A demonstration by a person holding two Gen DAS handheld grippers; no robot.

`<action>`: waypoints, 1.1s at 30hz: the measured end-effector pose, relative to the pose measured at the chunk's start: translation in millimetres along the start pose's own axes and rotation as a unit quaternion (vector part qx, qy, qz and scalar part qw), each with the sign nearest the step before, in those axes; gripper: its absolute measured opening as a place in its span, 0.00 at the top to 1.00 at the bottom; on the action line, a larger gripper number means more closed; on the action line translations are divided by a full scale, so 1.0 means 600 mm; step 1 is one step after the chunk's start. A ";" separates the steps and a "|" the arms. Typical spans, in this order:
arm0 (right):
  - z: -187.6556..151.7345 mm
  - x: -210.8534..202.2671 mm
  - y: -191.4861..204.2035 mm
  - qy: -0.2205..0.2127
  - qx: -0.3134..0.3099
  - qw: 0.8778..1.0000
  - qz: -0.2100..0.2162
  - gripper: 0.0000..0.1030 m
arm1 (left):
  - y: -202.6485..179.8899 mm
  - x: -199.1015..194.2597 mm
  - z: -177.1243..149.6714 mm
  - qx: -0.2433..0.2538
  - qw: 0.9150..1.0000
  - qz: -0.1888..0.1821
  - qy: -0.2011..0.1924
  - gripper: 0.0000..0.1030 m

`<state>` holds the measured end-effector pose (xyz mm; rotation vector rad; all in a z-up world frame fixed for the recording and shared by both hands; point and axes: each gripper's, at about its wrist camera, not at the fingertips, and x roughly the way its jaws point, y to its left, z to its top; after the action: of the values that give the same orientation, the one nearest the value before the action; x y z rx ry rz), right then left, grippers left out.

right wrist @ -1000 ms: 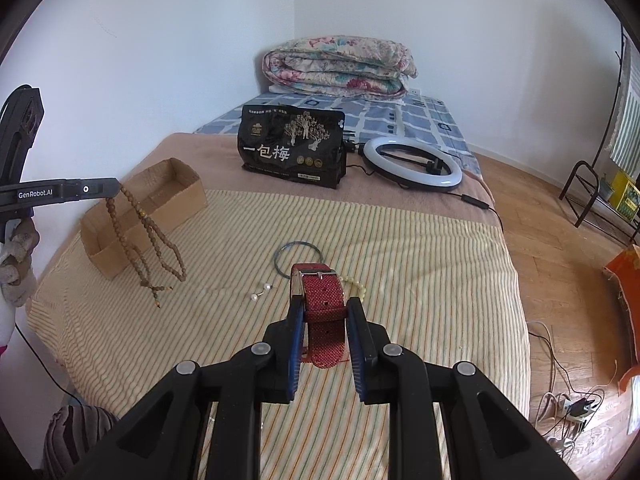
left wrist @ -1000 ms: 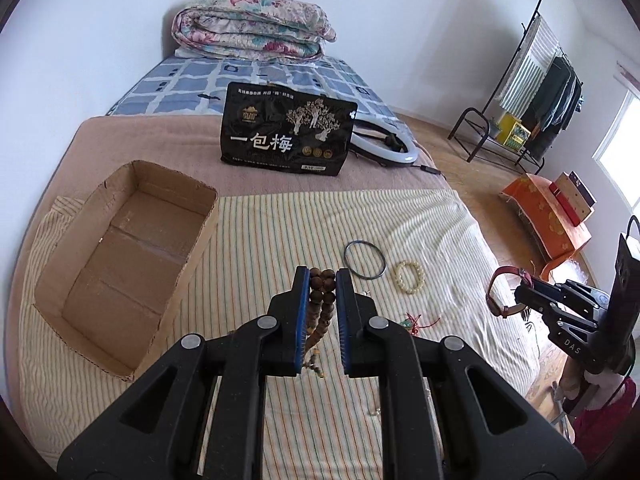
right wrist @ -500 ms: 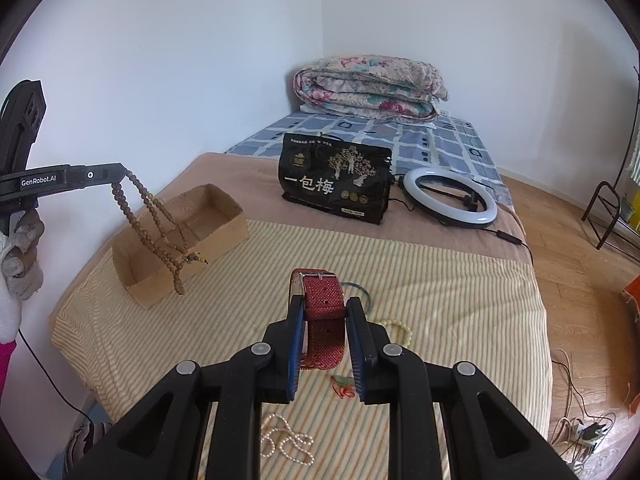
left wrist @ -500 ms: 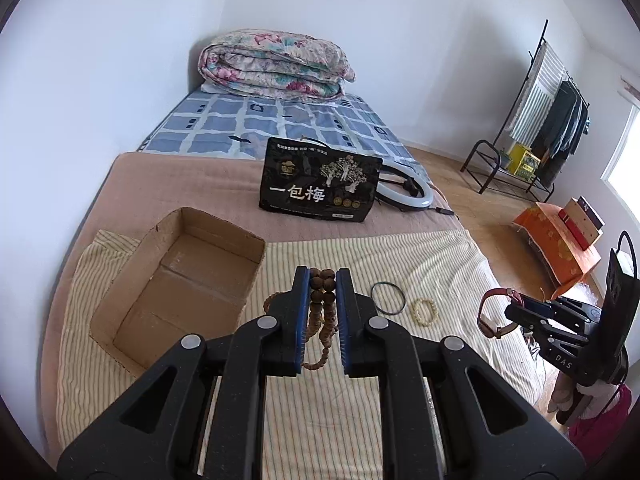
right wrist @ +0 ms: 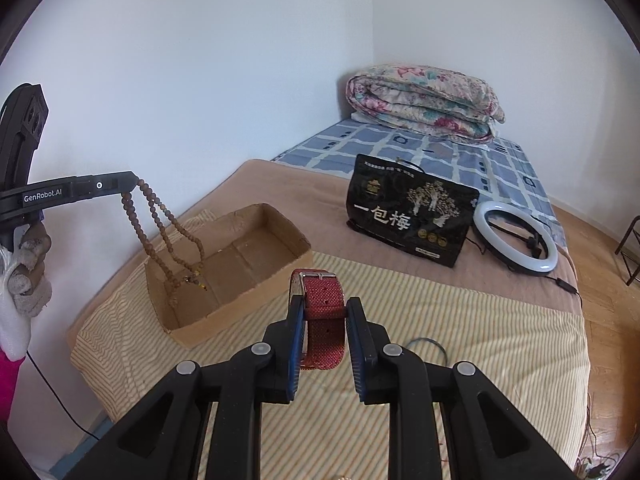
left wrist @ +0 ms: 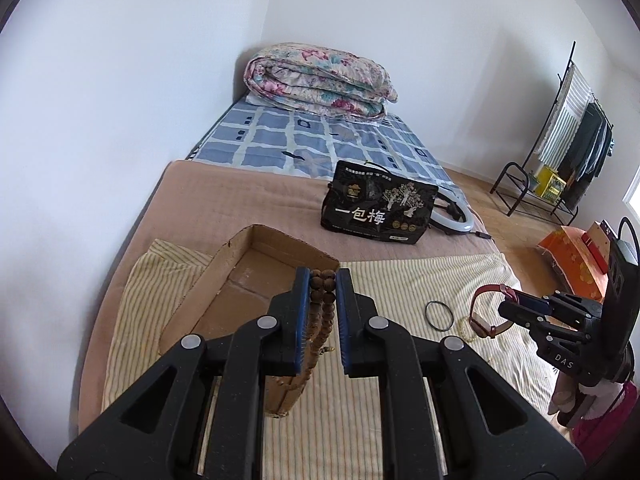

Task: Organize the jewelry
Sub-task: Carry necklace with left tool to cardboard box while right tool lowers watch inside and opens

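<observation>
1. The left claw (left wrist: 322,280) is clamped on a strand of brown wooden beads (right wrist: 166,236). In the right wrist view the long loops hang free over the near-left part of the cardboard box (right wrist: 280,276), and the lowest beads seem level with its rim or just inside.
2. The right claw (right wrist: 323,312) grips a red woven watch strap (right wrist: 323,320), buckle end forward, held above the striped cloth (right wrist: 480,320) and to the right of the box.
3. The step in hand looks like carrying both pieces to the box. The next move calls for lowering the beads well inside before the left claw lets go, so no loop drapes over the wall, then bringing the strap leftward.
4. The box floor shows only bare cardboard.
5. On the cloth, right of the box, lie a dark ring (left wrist: 439,315) and a pale bead bracelet (left wrist: 464,326), partly hidden.
</observation>
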<state>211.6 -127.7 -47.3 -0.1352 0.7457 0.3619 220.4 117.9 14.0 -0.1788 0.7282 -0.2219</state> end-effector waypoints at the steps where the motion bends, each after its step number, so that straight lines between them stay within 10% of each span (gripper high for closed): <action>1: 0.006 0.008 0.009 0.000 -0.002 1.000 0.003 0.81 | 0.008 0.001 0.001 -0.003 1.000 0.001 0.000 0.89; 33: 0.094 0.304 0.139 0.056 -0.021 0.997 0.056 0.81 | 0.118 0.101 -0.038 -0.019 0.998 0.019 0.060 0.89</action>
<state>340.4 13.7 -130.3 -0.1546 0.8586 0.4791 258.8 168.4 -57.9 -0.1887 0.8550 -0.1849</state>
